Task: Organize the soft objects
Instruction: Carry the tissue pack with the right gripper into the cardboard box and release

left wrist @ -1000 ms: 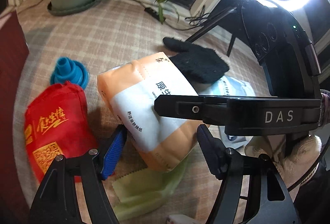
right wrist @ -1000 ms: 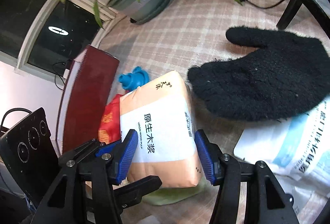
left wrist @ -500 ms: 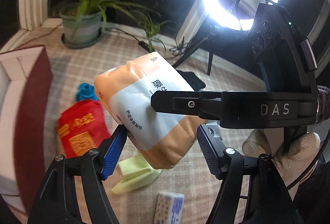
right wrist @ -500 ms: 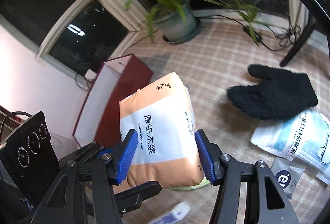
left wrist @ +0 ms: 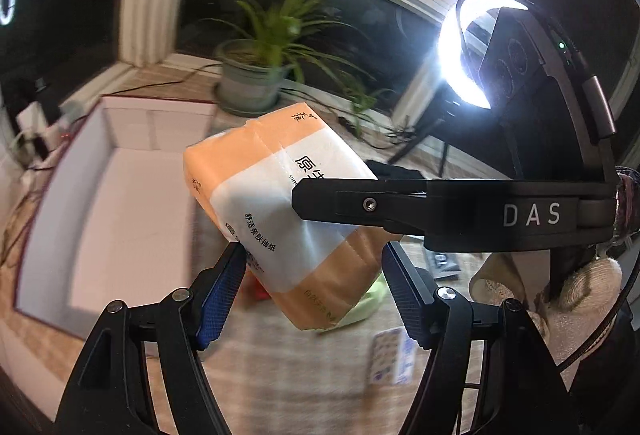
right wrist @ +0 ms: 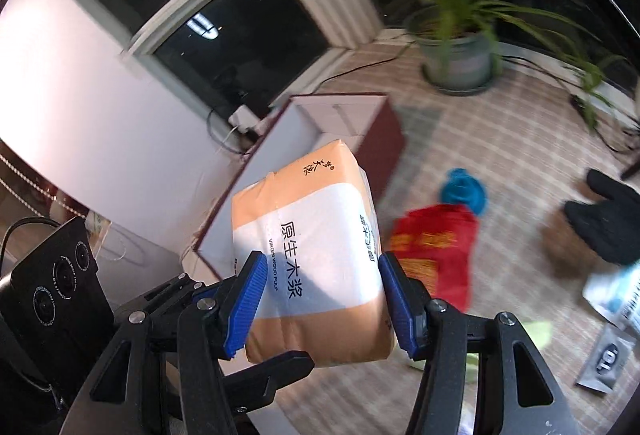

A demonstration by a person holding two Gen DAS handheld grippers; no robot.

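Here the right gripper [right wrist: 320, 299] is clamped on the tissue pack [right wrist: 312, 267], its blue pads pressing the two long sides near the lower end, and the pack hangs in the air above the checked cloth [right wrist: 500, 155], near the open box [right wrist: 384, 139]. The left gripper [left wrist: 312, 295] has its jaws spread wide around the same pack [left wrist: 280, 219]; the left pad looks to touch a corner, the far pad stands clear, so it grips nothing.

The pack looks light and soft: a plastic wrapper over stacked tissue that should dent under the pads and may slide on its glossy film. A hold across the middle of the long sides, where the white band runs, would likely keep it level; a hold near one end, as now, lets the far end sag or swing.

The left wrist view shows the box [left wrist: 120, 203] from above, with its pale bare floor, and a ring light [left wrist: 460, 55] behind the other gripper's body. The right wrist view shows what lies on the cloth: a red pouch [right wrist: 436, 251], a blue thing [right wrist: 464, 191] behind it, a black glove [right wrist: 608, 223] at the edge, and the potted plant [right wrist: 460, 51].
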